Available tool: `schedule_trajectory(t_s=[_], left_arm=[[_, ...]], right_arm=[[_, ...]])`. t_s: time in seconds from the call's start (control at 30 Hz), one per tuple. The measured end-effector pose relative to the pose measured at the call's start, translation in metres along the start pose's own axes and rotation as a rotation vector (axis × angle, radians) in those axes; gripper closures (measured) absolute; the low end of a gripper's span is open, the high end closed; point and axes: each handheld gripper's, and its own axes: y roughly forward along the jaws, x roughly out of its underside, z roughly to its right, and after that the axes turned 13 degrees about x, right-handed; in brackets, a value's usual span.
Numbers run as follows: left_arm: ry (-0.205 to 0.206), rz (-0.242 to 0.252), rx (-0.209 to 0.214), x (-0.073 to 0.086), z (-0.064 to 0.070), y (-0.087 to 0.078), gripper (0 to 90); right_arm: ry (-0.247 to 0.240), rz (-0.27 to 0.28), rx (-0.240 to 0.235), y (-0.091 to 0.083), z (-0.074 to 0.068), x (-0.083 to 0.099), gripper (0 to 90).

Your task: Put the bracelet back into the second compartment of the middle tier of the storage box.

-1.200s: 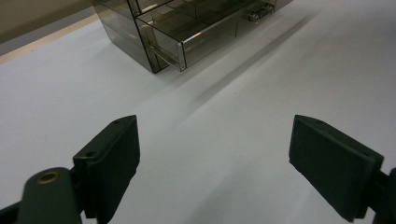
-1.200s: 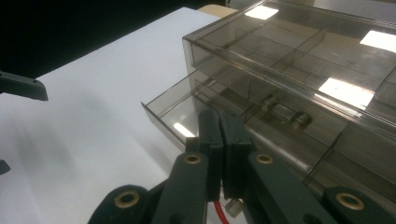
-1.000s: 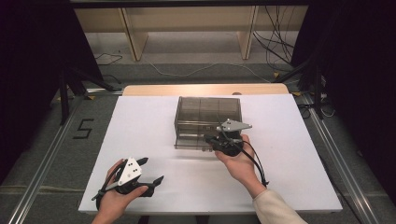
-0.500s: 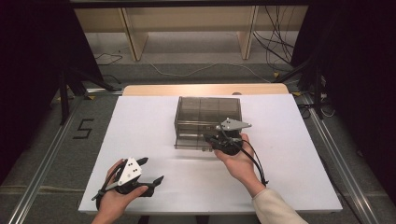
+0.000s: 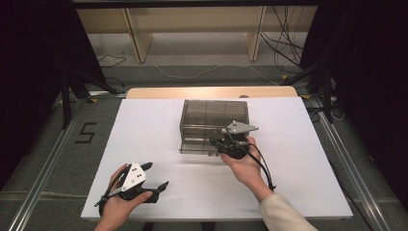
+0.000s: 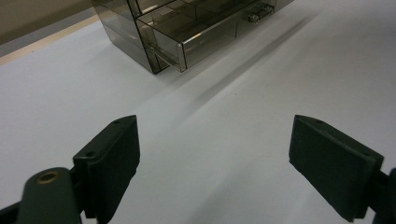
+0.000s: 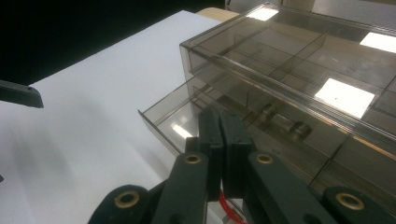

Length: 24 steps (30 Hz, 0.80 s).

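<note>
The drawer cabinet [image 5: 214, 120] stands on the tabletop [image 5: 312, 163] near the centre, closer to the far edge than the near edge. Its lower drawer [image 5: 199, 145] projects towards the near edge. The right gripper [image 5: 230, 146] sits at the drawer front, on the cabinet's near side. The left gripper [image 5: 153, 177] rests near the tabletop's near left corner, well apart from the cabinet.
</note>
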Motion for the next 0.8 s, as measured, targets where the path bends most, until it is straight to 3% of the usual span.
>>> schedule_trajectory(t_s=[0.8], left_arm=[[0.001, 0.0, 0.0, 0.0, 0.0, 0.0, 16.4]], right_arm=[[0.008, 0.004, -0.003, 0.0063, 0.0024, -0.003, 89.1]])
